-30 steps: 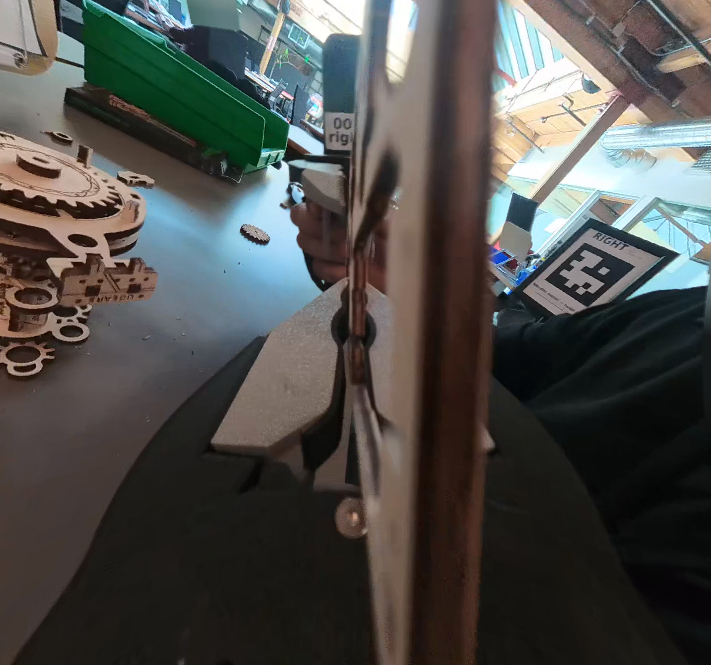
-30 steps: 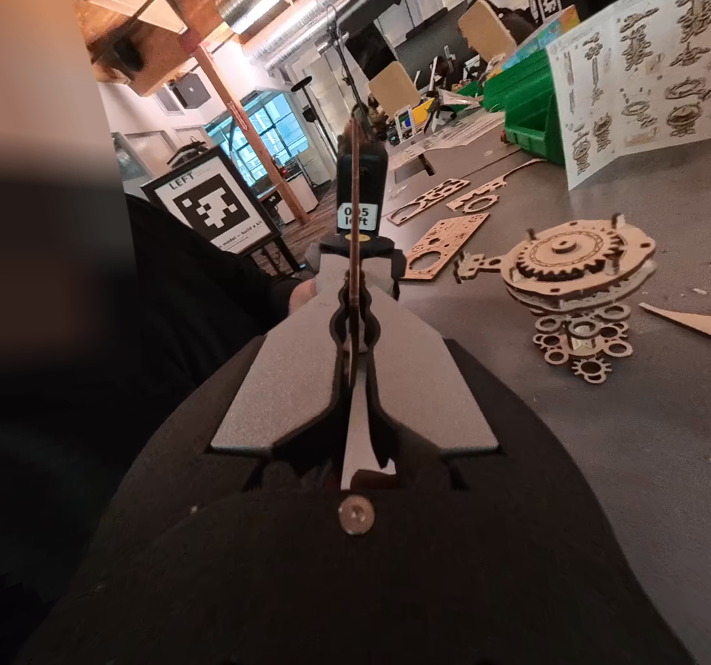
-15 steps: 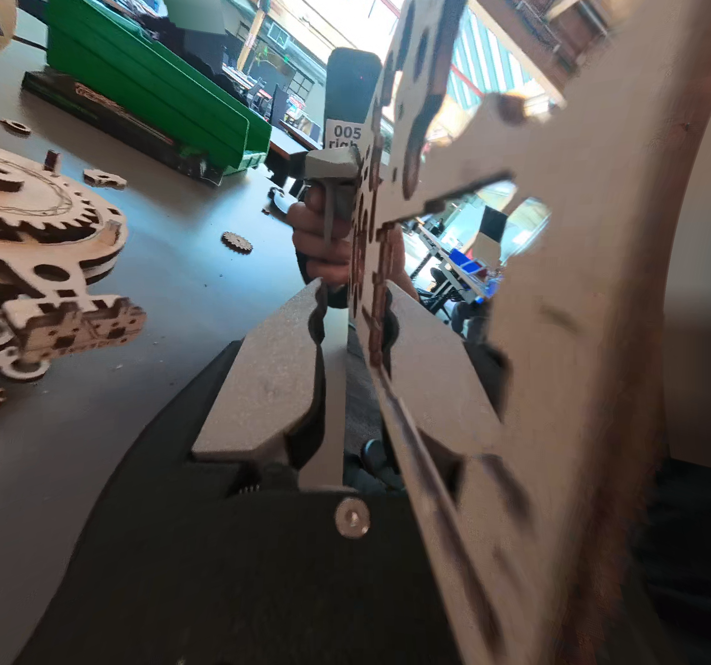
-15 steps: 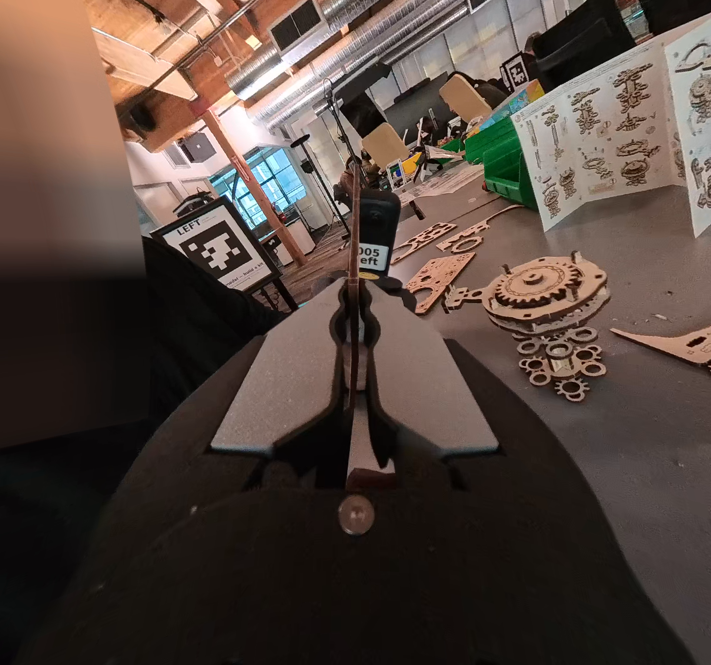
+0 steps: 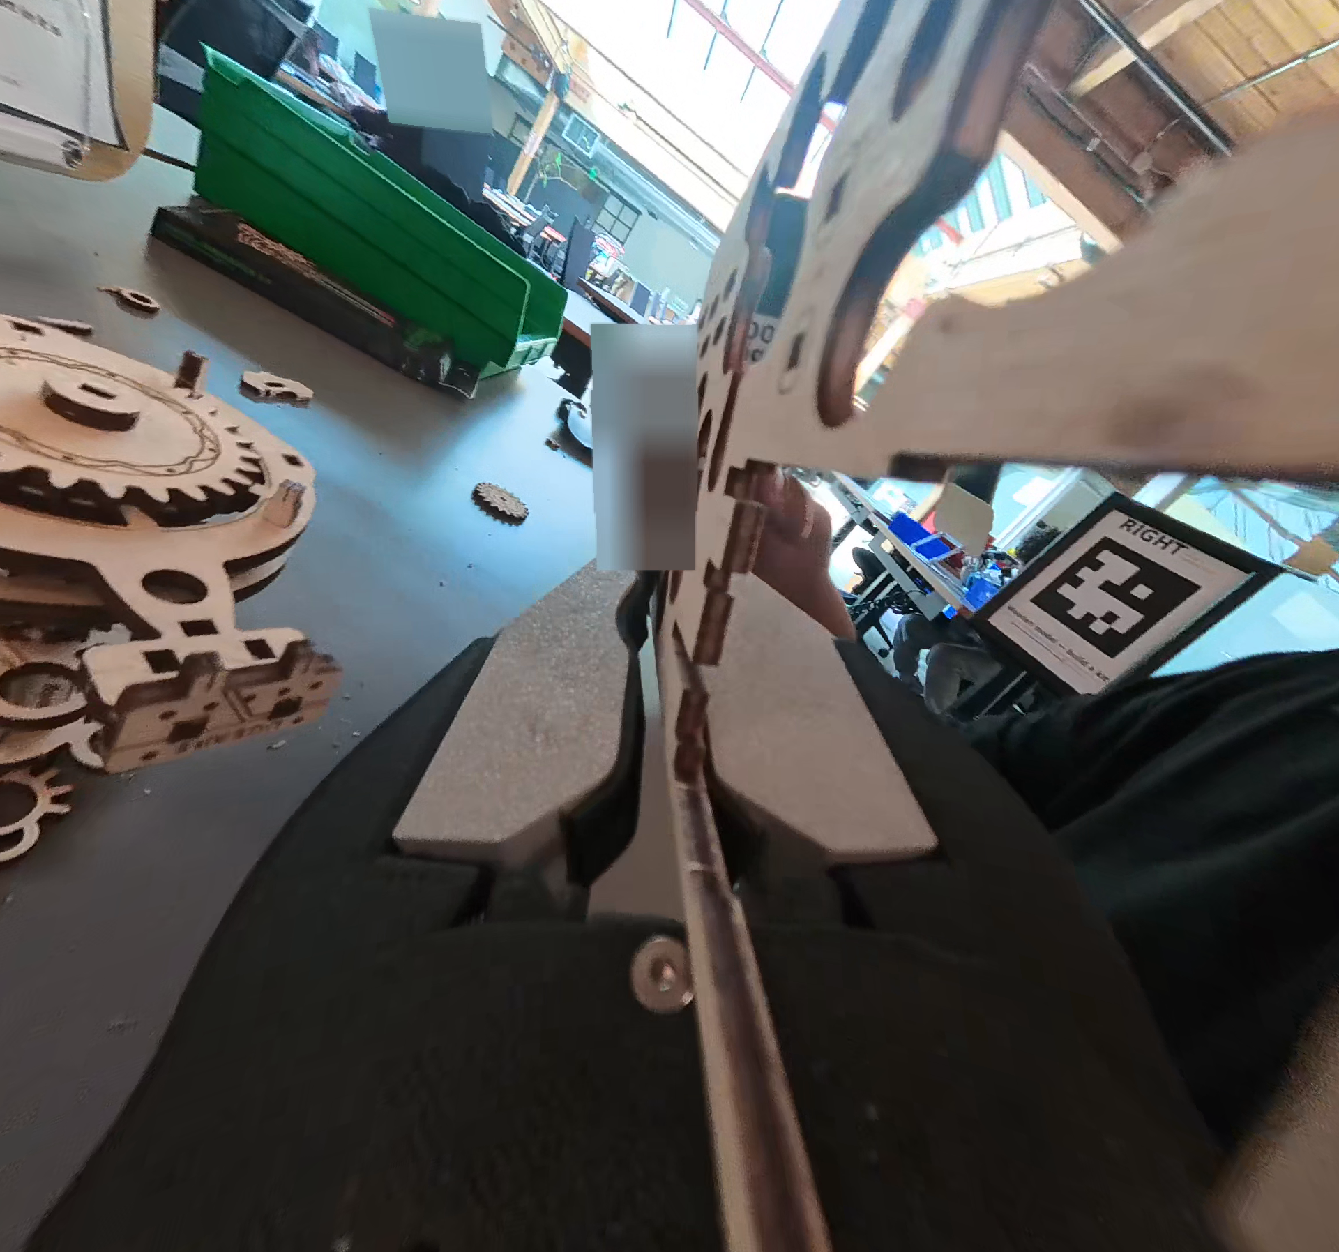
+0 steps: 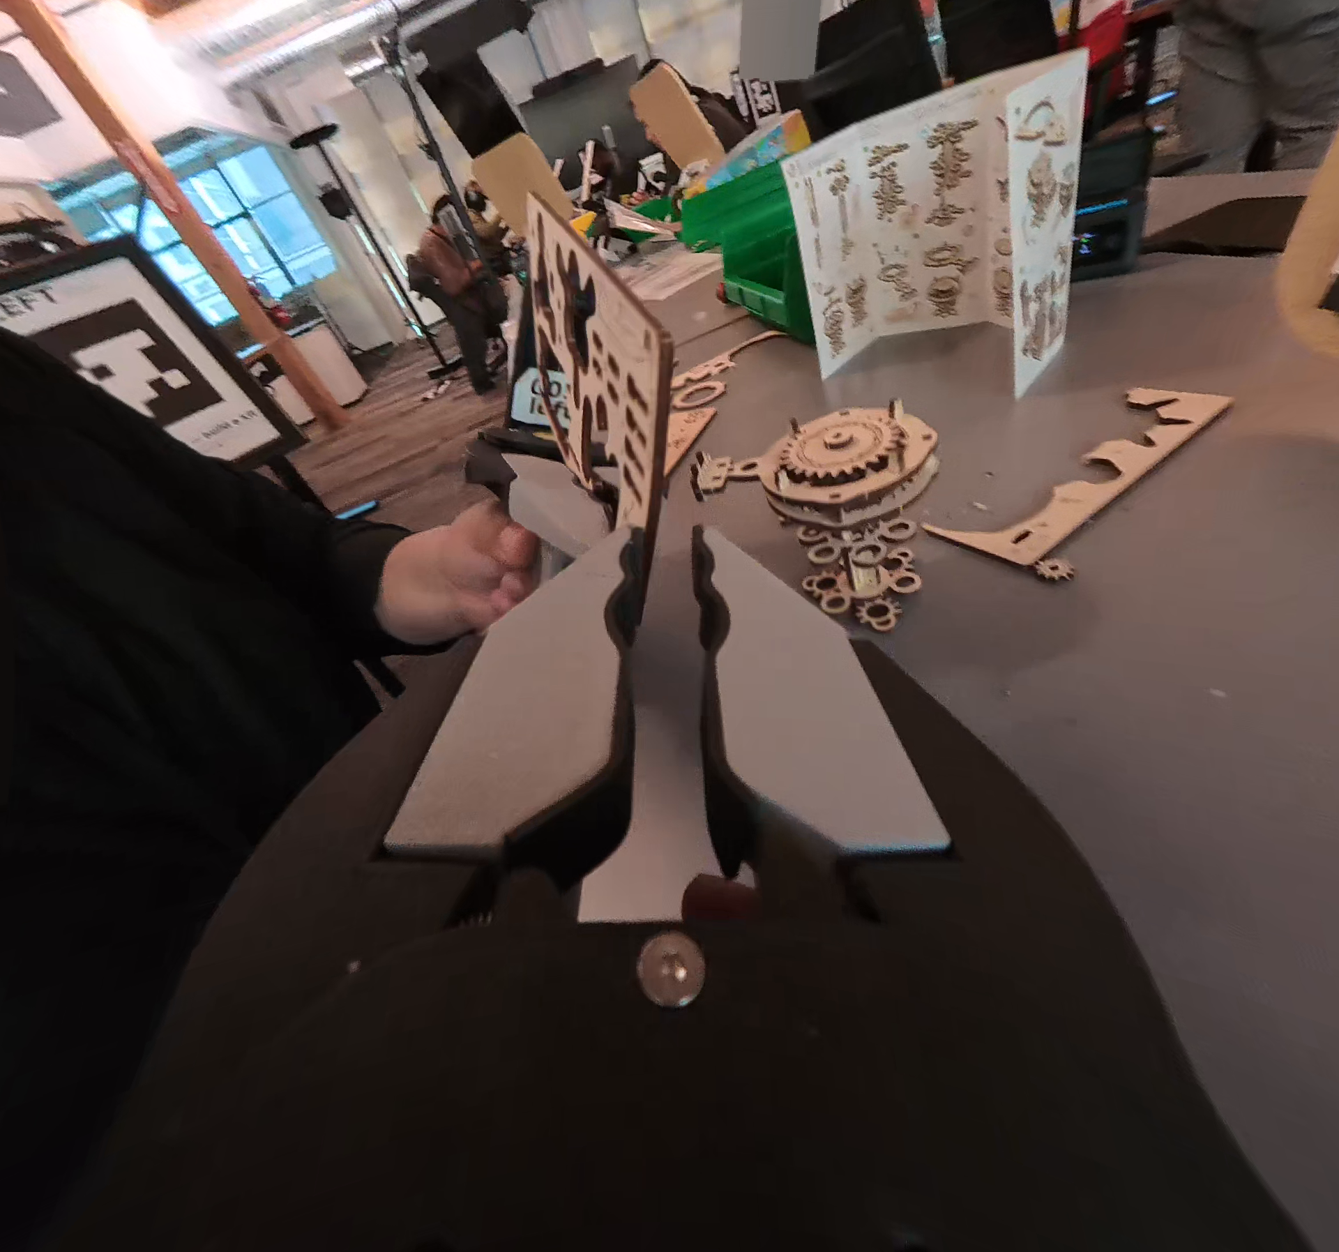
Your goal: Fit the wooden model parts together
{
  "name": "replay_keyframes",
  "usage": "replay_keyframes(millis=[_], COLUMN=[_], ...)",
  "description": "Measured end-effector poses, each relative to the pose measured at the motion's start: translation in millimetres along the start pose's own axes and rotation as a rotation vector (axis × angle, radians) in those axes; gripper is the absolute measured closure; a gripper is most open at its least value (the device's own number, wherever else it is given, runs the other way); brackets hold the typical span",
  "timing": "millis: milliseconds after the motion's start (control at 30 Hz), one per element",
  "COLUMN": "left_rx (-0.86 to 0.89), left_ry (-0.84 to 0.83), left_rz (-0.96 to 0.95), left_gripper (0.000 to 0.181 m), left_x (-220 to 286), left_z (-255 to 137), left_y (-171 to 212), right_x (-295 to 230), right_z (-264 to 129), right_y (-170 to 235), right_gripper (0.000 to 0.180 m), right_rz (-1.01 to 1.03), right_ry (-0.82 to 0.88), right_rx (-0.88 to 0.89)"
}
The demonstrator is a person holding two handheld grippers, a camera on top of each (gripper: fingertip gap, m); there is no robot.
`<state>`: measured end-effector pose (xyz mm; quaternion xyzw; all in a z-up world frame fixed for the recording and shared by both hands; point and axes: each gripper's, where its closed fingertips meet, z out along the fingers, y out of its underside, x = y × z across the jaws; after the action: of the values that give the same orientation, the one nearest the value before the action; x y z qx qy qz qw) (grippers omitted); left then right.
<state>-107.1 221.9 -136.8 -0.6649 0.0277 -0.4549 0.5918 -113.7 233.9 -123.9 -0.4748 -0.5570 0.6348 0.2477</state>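
A thin laser-cut wooden sheet (image 5: 1014, 376) with many cut-outs is held upright above the table edge. My left gripper (image 5: 677, 587) is shut on its lower edge. In the right wrist view the sheet (image 6: 616, 376) rises from the left gripper (image 6: 558, 492), and its edge lies against my right gripper's left fingertip. My right gripper (image 6: 663, 536) is open and empty, with a clear gap between the jaws. A part-built wooden gear assembly (image 6: 848, 463) sits on the grey table, and it also shows in the left wrist view (image 5: 130, 463).
Green bins (image 5: 362, 232) and a standing fold-out instruction leaflet (image 6: 935, 232) are at the back of the table. A long wooden offcut (image 6: 1087, 485) lies right of the assembly. A small loose gear (image 5: 500, 501) lies on the table. A person's dark sleeve (image 6: 181, 565) is at the left. Both grippers' tips are close together, under 4 cm apart.
My right gripper has opened and let go of the sheet. My left gripper, loose half a second ago, has closed on it. The sheet has turned from edge-on to angled in the right view.
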Motion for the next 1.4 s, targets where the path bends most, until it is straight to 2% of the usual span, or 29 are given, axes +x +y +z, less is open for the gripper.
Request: replay_keyframes(millis=[133,633,800,1067,1167,1233,1333,1400], left_rx=[0.021,-0.023,-0.033,-0.025,-0.020,-0.020,-0.011,-0.020], left_ry=[-0.025,-0.089,-0.128,-0.153,-0.144,-0.132,-0.063,-0.035], left_rz=[-0.015,0.030,0.095,0.079,0.077,0.091,0.030,-0.006], left_gripper=[0.180,0.181,0.181,0.181,0.180,0.181,0.181,0.181], left_x=[-7,-10,-9,-14,-14,-13,-9,-9], left_z=[3,17,18,16,15,15,17,19], left_y=[-2,7,8,7,6,5,4,5], right_x=[2,7,6,12,12,10,8,7], right_z=[0,-5,-7,-5,-4,-3,-6,-8], right_y=[14,16,18,19,19,17,14,14], right_gripper=[0.173,0.177,0.177,0.174,0.175,0.175,0.178,0.178], right_rz=[0.014,0.164,0.101,-0.164,-0.178,-0.112,0.131,0.172], right_ry=[0.030,0.030,0.079,0.282,0.294,0.245,0.039,-0.015], right_rx=[-0.027,0.072,0.041,-0.046,-0.049,-0.016,0.074,0.115])
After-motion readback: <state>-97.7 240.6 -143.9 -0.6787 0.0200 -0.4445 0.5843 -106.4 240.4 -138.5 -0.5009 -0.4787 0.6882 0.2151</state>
